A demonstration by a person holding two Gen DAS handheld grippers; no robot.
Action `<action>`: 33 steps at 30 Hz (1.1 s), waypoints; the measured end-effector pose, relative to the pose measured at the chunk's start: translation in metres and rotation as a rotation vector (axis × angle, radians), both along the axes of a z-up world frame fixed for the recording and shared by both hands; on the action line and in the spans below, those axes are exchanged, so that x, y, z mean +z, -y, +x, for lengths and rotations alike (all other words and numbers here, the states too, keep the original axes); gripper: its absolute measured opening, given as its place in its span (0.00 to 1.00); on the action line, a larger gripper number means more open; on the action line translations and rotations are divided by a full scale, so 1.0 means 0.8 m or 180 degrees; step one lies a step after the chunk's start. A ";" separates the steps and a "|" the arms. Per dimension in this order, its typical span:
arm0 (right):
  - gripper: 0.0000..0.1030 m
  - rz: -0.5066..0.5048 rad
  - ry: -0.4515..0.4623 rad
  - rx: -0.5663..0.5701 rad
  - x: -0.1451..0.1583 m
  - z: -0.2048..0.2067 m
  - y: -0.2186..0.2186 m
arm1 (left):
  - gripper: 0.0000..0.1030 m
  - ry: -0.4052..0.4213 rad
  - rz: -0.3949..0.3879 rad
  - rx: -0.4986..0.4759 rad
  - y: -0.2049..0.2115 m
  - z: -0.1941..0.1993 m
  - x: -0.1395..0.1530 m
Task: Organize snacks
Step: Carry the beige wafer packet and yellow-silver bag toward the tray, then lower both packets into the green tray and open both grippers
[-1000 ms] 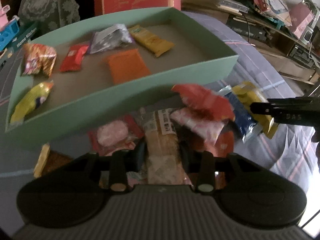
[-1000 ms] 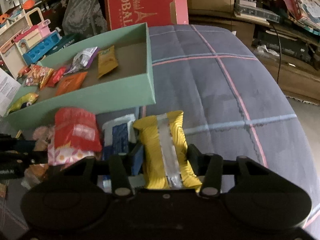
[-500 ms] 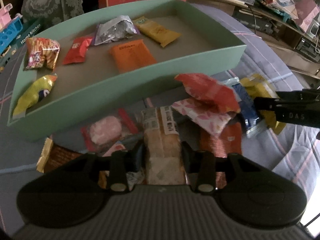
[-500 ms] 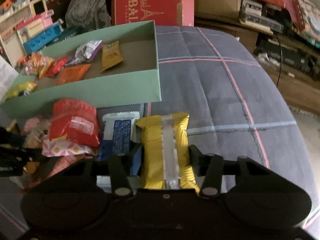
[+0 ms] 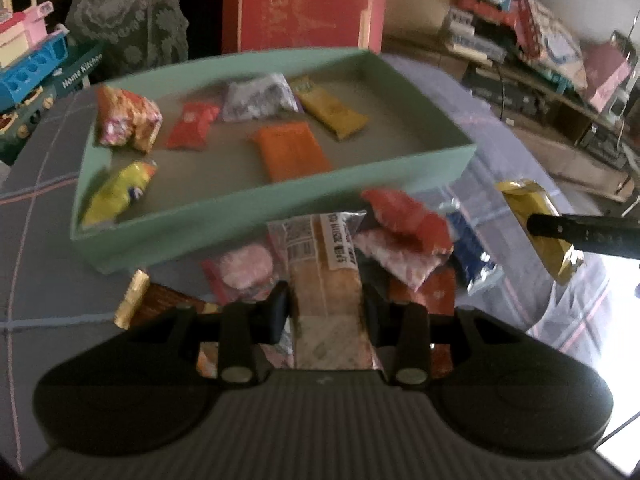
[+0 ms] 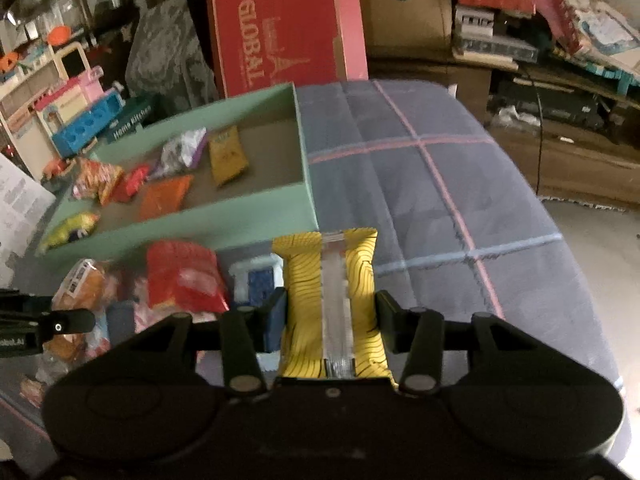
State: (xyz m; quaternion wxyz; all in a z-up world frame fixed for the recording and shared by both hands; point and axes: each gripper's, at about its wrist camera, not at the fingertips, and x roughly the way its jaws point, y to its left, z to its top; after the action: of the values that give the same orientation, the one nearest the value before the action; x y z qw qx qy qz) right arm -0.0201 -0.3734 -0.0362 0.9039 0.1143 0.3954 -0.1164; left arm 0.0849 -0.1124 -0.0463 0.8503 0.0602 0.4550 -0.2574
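Note:
My left gripper (image 5: 325, 312) is shut on a clear-wrapped bread pack (image 5: 326, 280), lifted above a pile of snacks (image 5: 404, 248) in front of the green box (image 5: 256, 208). My right gripper (image 6: 331, 314) is shut on a yellow wavy-patterned packet (image 6: 304, 288), raised near the box's right corner (image 6: 308, 200). Several packets lie inside the box, among them an orange one (image 5: 292, 152) and a yellow one (image 5: 120, 188). In the left wrist view the right gripper's finger (image 5: 584, 234) and the yellow packet (image 5: 524, 200) show at the right.
A red snack bag (image 6: 180, 280) and a blue packet (image 6: 260, 284) lie in the pile on the blue plaid cover (image 6: 440, 200). A red carton (image 6: 280, 28) stands behind the box. Toys (image 6: 80, 116) crowd the left, shelves of clutter the right.
Both grippers have risen with their packs, the bread pack and the yellow packet coming up off the pile. The box now appears farther below in both views.

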 end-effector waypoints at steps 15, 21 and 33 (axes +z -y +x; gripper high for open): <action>0.45 0.0033 0.0232 0.0187 0.084 0.122 -0.018 | 0.36 0.0311 -0.0175 0.0450 -0.044 0.107 0.063; 0.45 -0.0021 0.0145 0.0234 0.070 0.206 -0.027 | 0.36 0.0233 -0.0092 0.0511 -0.039 0.161 0.043; 0.48 -0.0111 0.0021 0.0255 0.024 0.308 -0.020 | 0.36 0.0065 0.0142 0.0511 -0.023 0.204 -0.015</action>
State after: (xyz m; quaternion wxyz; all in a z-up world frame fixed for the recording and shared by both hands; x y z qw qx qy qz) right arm 0.2266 -0.3572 -0.0172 0.9110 0.0830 0.3946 -0.0867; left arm 0.2484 -0.0940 -0.0580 0.8712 0.0450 0.4554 -0.1777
